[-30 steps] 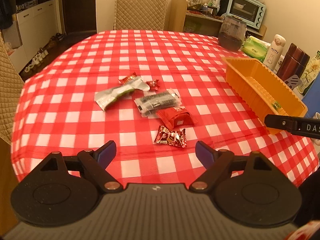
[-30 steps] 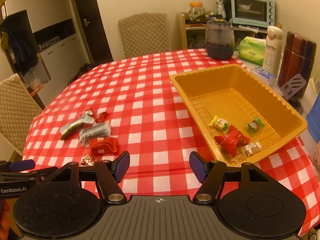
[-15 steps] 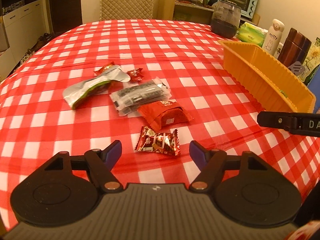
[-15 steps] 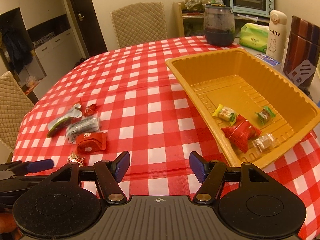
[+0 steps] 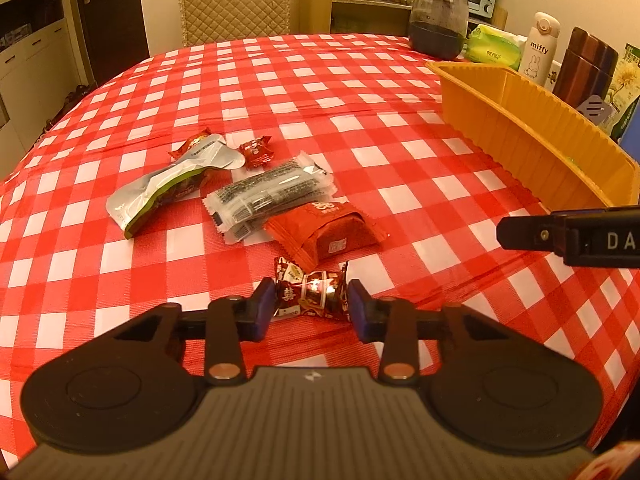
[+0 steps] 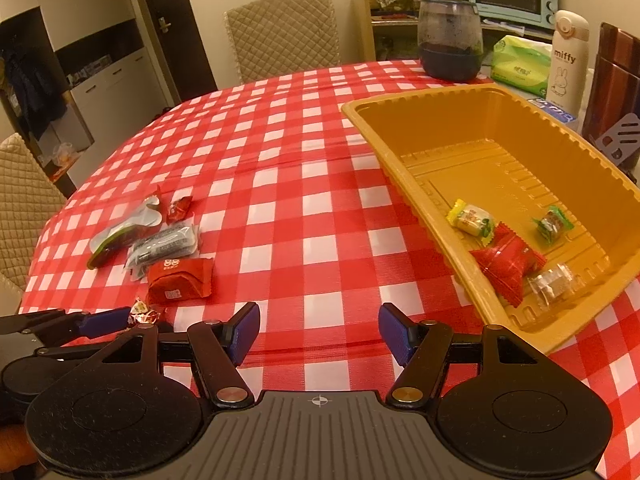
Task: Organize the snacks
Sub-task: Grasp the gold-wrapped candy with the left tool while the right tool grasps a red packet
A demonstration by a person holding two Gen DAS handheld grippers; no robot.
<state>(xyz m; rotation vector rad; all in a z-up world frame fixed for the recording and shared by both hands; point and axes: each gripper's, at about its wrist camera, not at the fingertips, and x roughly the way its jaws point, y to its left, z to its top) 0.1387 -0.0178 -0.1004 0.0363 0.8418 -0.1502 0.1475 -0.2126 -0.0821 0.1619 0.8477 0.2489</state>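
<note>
We held the left gripper (image 5: 312, 307) low over the red-checked tablecloth (image 5: 360, 92), its jaws just closing in on a dark red foil-wrapped candy (image 5: 310, 292); the blue pads touched both twisted ends of the wrapper, pinching it where it lay on the cloth. Just beyond it lay a red pastry packet (image 5: 326, 228), then a clear pack of dark bars (image 5: 266, 196), a silver-and-green pouch (image 5: 172, 184) and a small red candy (image 5: 256, 151).

Our right gripper (image 6: 319, 334) hovered over bare cloth with its jaws spread and nothing between them. To its right stood the orange tray (image 6: 400, 160), already holding a yellow candy (image 6: 472, 220), a green candy (image 6: 552, 224), a red packet (image 6: 506, 264) and a clear-wrapped sweet (image 6: 554, 284).
</note>
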